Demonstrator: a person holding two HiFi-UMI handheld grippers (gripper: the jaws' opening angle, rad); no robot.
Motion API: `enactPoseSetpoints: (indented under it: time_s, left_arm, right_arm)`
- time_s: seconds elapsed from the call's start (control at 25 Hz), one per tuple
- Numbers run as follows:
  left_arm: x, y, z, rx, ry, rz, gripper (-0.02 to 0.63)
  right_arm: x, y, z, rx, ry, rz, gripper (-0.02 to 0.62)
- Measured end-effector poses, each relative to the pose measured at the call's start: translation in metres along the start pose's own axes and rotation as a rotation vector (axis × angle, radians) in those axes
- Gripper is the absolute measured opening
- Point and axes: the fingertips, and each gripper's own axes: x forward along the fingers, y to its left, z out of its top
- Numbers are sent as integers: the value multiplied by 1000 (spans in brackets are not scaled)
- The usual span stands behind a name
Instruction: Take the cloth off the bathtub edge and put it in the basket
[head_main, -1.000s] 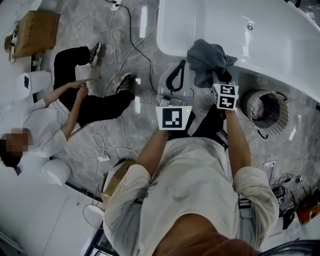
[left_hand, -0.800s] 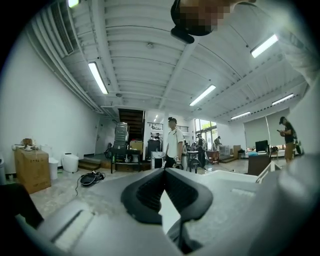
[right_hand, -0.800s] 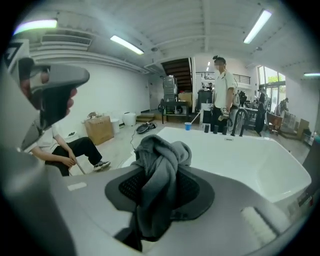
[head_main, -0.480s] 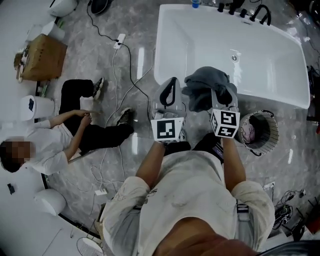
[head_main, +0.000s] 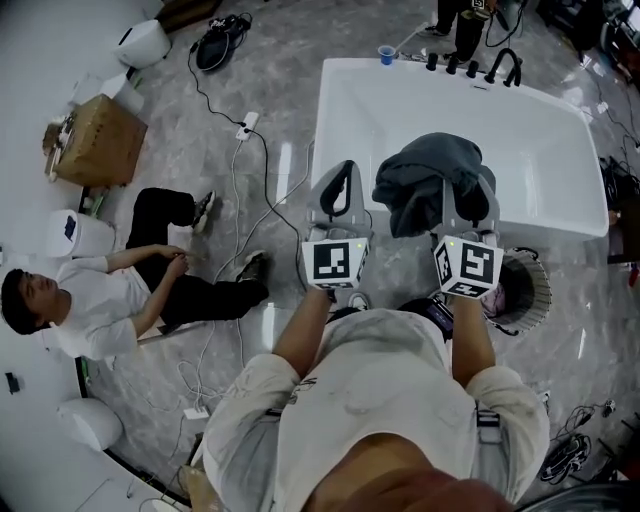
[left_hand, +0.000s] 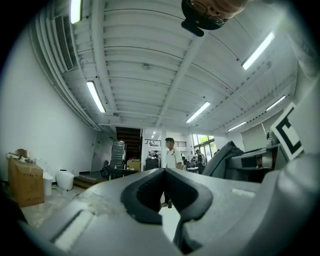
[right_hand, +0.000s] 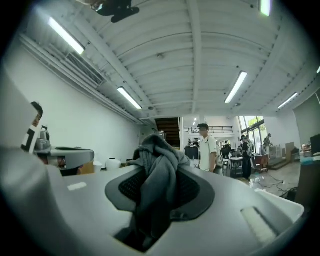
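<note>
A dark grey cloth (head_main: 432, 182) hangs bunched from my right gripper (head_main: 452, 196), lifted in front of the white bathtub (head_main: 332, 110). In the right gripper view the cloth (right_hand: 157, 167) fills the gap of the gripper (right_hand: 160, 189), whose pads press on it. To its left my left gripper (head_main: 338, 180) is raised alongside; the left gripper view shows this gripper (left_hand: 164, 192) with its pads together and nothing between them. Both grippers tilt up toward the ceiling. The wicker basket (head_main: 530, 292) stands on the floor beside the tub, partly hidden behind the right marker cube.
A person (head_main: 130, 300) sits on the marble floor at left, legs toward me. Cables (head_main: 240, 150) trail across the floor. A cardboard box (head_main: 100, 140) stands far left. Black taps (head_main: 480, 65) and a blue cup (head_main: 386, 53) sit on the tub's far rim. Another person (right_hand: 206, 150) stands in the distance.
The right gripper has come up and away from the tub edge with the cloth in it, and the left rose beside it. The head view has swung to show the whole bathtub.
</note>
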Motion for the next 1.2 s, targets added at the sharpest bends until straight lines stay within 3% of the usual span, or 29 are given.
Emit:
enactPoseSetpoints:
  time_s: [0.32,0.56,0.84,1.2]
  left_arm:
    - [12,-14,27,19,-42,-24,2]
    - [33,-61,29,1,-50,-138,2]
    - [76,-148,31,-41,-58,-303,2]
    - [94,-313,33,-97,-58,-618,2]
  right_arm:
    - [-12,-28,33,-13,-66,-62,127]
    - [-44,-74,37,-20,-76,-180,128]
    - [-94,-158,34,-58,-39,-374,129]
    - [-218,-270,37,-86,-1,-719,129]
